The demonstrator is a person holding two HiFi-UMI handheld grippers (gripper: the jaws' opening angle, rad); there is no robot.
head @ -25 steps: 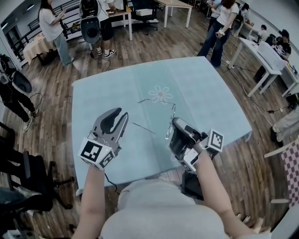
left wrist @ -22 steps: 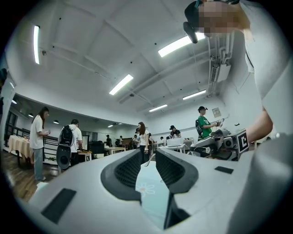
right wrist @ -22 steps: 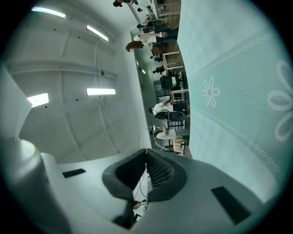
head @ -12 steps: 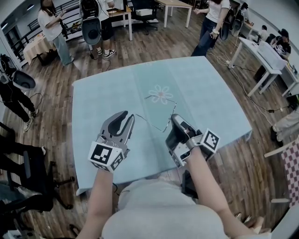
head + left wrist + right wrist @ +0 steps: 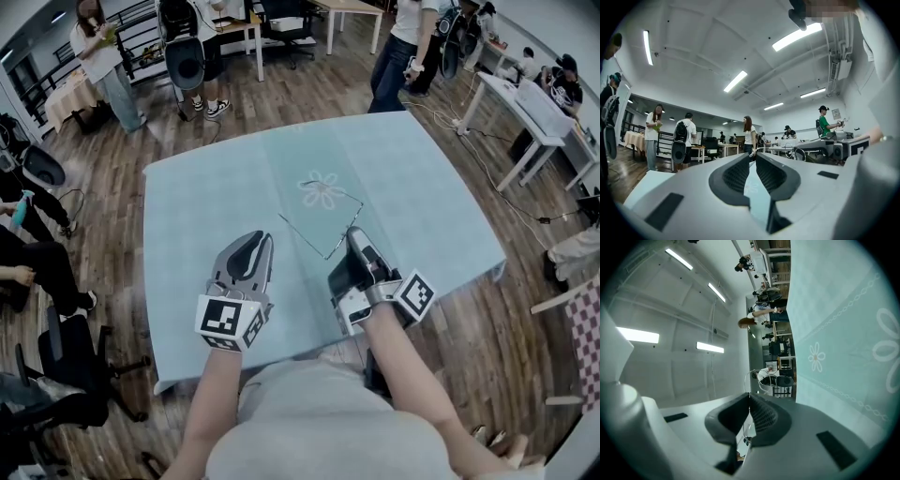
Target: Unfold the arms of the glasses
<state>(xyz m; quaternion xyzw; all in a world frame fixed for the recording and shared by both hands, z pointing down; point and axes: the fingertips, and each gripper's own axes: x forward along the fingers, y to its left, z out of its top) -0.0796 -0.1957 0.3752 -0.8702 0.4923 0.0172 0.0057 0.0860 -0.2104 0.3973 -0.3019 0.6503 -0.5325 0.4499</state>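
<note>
The thin wire glasses (image 5: 326, 223) hang just over the pale blue tablecloth (image 5: 206, 197), near its flower print. My right gripper (image 5: 355, 235) is shut on their frame at the right end. In the right gripper view the wire rim (image 5: 751, 377) sticks out past the pressed pads. One arm of the glasses (image 5: 298, 232) reaches left toward my left gripper (image 5: 260, 241). The left jaws are closing, with a narrow gap still between them and only tablecloth seen through it in the left gripper view (image 5: 753, 165). Nothing is pressed between those pads.
The table's near edge (image 5: 281, 356) lies just under both hands. People stand beyond the far edge (image 5: 398, 47) and at the left (image 5: 103, 56). A dark chair (image 5: 56, 375) is at the left and white desks (image 5: 534, 122) at the right.
The left gripper has drifted right toward the glasses and its jaws have narrowed. The right gripper has turned, and the glasses now point one arm out to the left.
</note>
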